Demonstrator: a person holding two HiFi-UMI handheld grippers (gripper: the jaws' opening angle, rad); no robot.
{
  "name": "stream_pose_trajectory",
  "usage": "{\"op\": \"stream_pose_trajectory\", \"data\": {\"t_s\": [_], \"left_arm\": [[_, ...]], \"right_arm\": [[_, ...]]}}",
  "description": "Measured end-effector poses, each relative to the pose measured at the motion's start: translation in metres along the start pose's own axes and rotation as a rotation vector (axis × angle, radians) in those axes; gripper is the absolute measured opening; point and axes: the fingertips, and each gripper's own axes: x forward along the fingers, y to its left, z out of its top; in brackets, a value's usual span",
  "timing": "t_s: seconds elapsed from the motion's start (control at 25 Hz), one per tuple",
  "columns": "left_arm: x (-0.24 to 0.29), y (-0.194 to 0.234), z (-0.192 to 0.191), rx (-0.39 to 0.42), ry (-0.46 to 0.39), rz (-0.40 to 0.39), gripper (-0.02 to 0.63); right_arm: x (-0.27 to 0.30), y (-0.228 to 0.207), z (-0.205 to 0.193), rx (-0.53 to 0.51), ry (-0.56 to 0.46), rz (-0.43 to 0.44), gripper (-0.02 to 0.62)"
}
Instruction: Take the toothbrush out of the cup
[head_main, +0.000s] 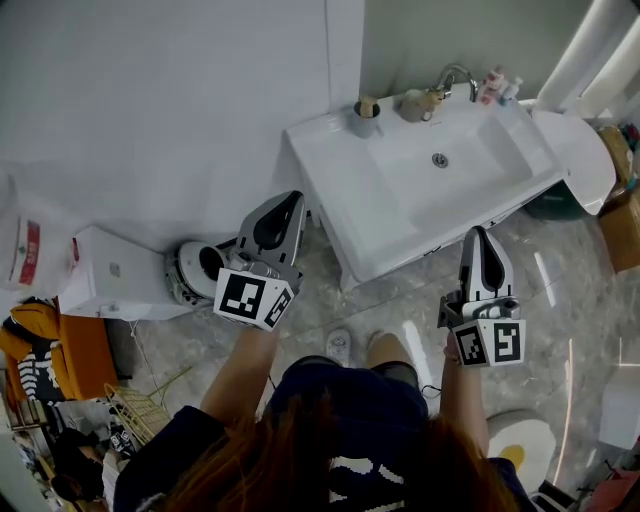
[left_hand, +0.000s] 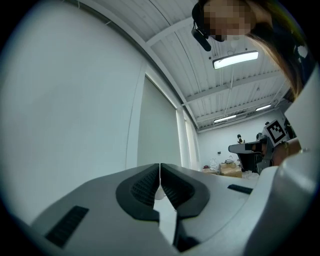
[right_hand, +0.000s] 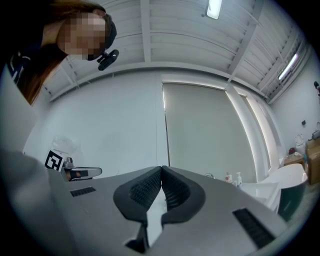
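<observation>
Head view downward; gripper views toward wall

A white sink carries a faucet and small bottles; a white box sits on the floor.

The cup, with the toothbrush in it, stands on the back left corner of the sink, the faucet to its right, small bottles beyond, the left gripper off the sink's left side and the right gripper before its front edge
</observation>
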Motion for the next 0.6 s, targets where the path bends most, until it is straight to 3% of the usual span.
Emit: {"op": "stream_pose_trajectory", "data": {"t_s": [0.24, 0.6], "left_arm": [[0.024, 0.005, -0.015, -0.012, 0.014, -0.002, 0.023], [0.094, 0.021, -0.019, 0.012, 0.014, 0.079, 0.023]], "right_arm": [[0.019, -0.018, -0.012, 0.008, 0.014, -0.006, 0.014], [0.098, -0.072, -0.019, 0.038, 0.013, 0.095, 0.014]]}}
